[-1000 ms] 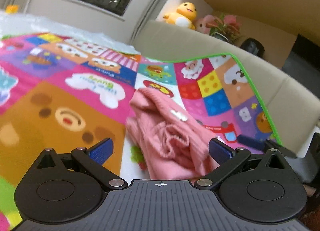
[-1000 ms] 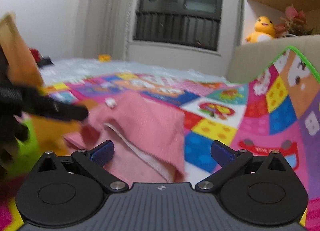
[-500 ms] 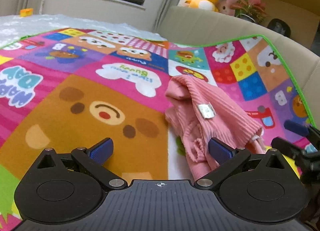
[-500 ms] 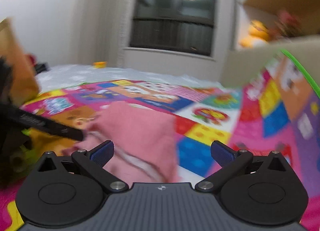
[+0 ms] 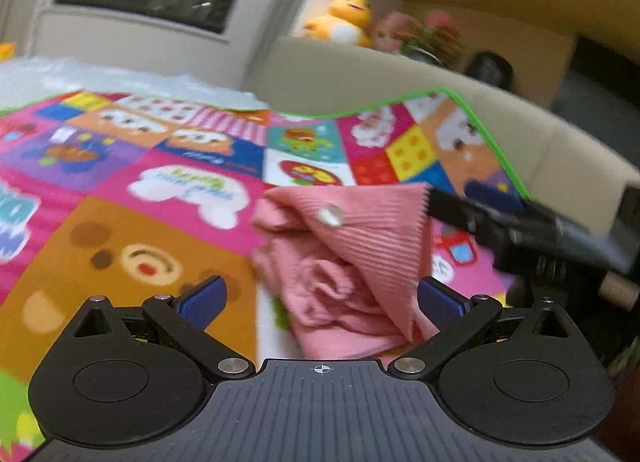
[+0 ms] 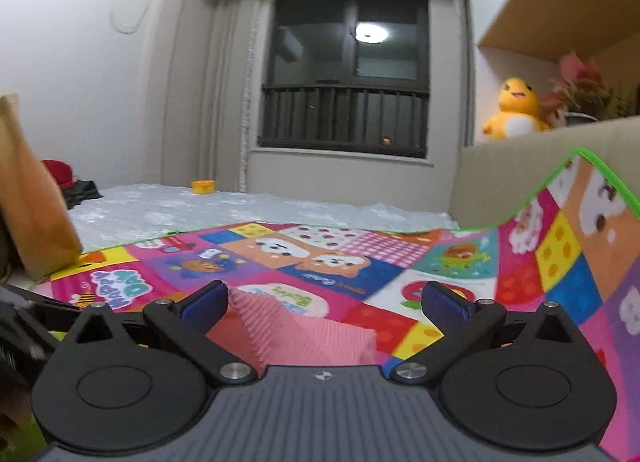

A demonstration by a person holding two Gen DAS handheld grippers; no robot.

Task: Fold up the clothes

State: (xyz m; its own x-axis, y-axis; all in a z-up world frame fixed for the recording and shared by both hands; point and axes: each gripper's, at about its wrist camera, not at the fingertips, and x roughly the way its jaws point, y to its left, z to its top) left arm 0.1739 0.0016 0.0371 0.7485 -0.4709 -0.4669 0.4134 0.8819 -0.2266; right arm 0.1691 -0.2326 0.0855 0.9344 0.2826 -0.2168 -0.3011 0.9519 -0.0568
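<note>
A pink ribbed garment [image 5: 360, 254] lies crumpled on a colourful play mat [image 5: 120, 222], with a small white tag on top. My left gripper [image 5: 322, 298] is open, and the garment sits between its fingers, closer to the right one. From the right, a finger [image 5: 452, 214] of the other gripper touches the garment's raised upper right corner. In the right wrist view my right gripper [image 6: 324, 302] is open, and a peaked fold of the garment [image 6: 304, 338] rises beside its left finger. Whether the cloth rests on that finger I cannot tell.
A beige padded wall [image 5: 400, 78] borders the mat [image 6: 400, 262] on the right, and the mat's green edge climbs it. A yellow plush duck [image 6: 516, 110] and flowers [image 5: 432, 34] sit on the ledge above. White crinkled sheeting [image 6: 200, 210] lies beyond the mat, and a brown bag [image 6: 32, 198] stands at left.
The right gripper has moved up to the garment's right corner, which now stands raised in a peak. The left gripper has shifted so the garment sits between its fingers.
</note>
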